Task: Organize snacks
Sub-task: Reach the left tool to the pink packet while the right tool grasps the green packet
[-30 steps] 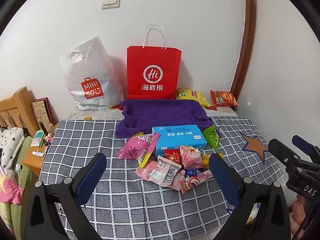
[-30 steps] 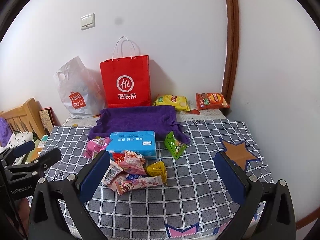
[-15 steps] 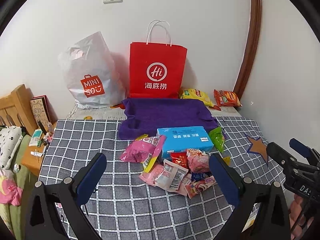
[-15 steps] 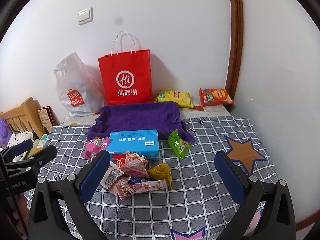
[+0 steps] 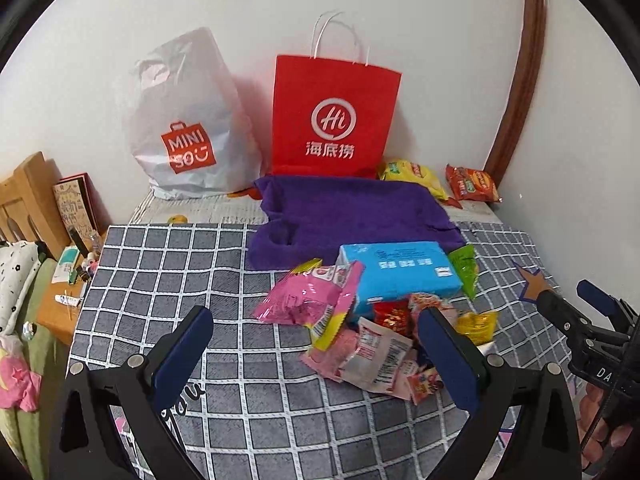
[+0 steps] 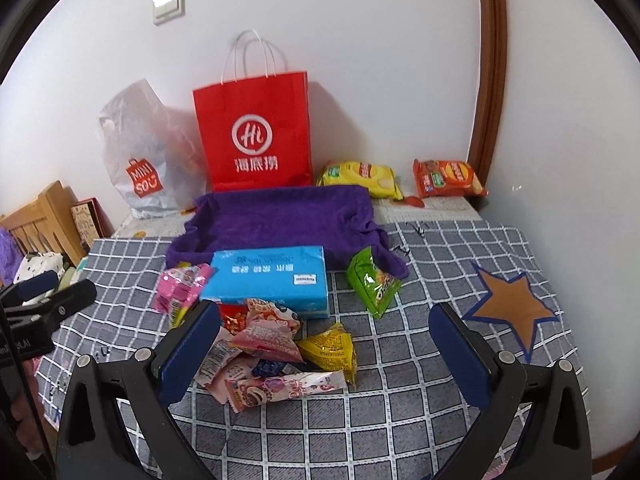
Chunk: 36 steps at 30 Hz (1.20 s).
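Above a grey checked cloth (image 6: 420,408), both hand-held grippers hover with their blue-padded jaws spread wide and nothing between them: the left gripper (image 5: 316,354) over the near left of a heap of small snack packets (image 6: 272,348), the right gripper (image 6: 326,354) just in front of it. The heap lies against a light-blue rectangular pack (image 6: 270,278), with a pink foil bag (image 5: 310,298) at its left and a green crisp packet (image 6: 374,282) at its right. Behind them sits a rumpled purple towel (image 6: 280,220); farther back, against the white wall, stand a red paper carrier bag (image 6: 256,136) and a white plastic shopping bag (image 5: 182,124), beside a yellow crisp bag (image 6: 360,174) and an orange crisp bag (image 6: 448,178).
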Each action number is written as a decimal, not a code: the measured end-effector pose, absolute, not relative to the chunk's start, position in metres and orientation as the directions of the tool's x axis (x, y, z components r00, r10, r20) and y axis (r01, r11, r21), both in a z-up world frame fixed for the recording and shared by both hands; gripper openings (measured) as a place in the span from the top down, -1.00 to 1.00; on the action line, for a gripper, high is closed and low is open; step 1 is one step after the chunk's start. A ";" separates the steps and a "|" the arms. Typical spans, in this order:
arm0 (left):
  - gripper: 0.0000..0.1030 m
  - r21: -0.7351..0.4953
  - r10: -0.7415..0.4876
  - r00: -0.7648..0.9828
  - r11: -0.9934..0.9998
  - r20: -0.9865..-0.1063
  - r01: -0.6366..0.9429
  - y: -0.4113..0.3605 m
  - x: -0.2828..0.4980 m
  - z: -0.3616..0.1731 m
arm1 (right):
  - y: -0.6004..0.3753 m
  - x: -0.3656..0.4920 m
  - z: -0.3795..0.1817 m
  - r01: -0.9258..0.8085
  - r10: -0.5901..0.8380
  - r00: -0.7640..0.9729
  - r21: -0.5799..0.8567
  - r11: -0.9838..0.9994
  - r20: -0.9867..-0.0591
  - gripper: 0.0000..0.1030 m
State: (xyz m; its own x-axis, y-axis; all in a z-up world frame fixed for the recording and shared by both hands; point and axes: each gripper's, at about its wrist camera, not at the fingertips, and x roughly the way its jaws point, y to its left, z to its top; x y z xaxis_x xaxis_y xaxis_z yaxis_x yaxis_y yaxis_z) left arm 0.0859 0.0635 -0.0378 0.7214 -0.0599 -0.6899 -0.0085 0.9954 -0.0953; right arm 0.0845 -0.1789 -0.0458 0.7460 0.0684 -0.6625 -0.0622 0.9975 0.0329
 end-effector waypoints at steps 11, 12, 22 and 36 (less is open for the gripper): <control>-0.99 -0.096 -0.053 0.659 0.995 -0.751 -0.029 0.085 0.122 -0.078 | -0.187 0.128 -0.107 -0.019 0.037 0.656 0.033 0.999 -0.753 -0.88; -0.99 -0.095 -0.051 0.653 0.995 -0.755 -0.032 0.087 0.126 -0.081 | -0.188 0.131 -0.111 -0.015 0.038 0.650 0.037 0.999 -0.759 -0.87; -0.97 -0.109 -0.062 0.615 0.993 -0.786 -0.040 0.101 0.154 -0.107 | -0.193 0.159 -0.136 0.012 0.021 0.611 0.035 0.999 -0.791 -0.81; -0.68 -0.142 -0.081 0.580 0.988 -0.811 -0.060 0.130 0.180 -0.131 | -0.211 0.205 -0.150 0.070 -0.049 0.594 -0.009 0.998 -0.803 -0.71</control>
State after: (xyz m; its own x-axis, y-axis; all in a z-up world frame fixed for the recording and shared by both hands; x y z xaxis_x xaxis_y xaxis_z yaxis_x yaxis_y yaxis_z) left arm 0.1800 0.1302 -0.1315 0.5797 -0.0813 -0.8107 -0.0596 0.9881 -0.1417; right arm 0.2053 -0.2114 -0.1504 0.5944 -0.0492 -0.8027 0.0699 0.9975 -0.0093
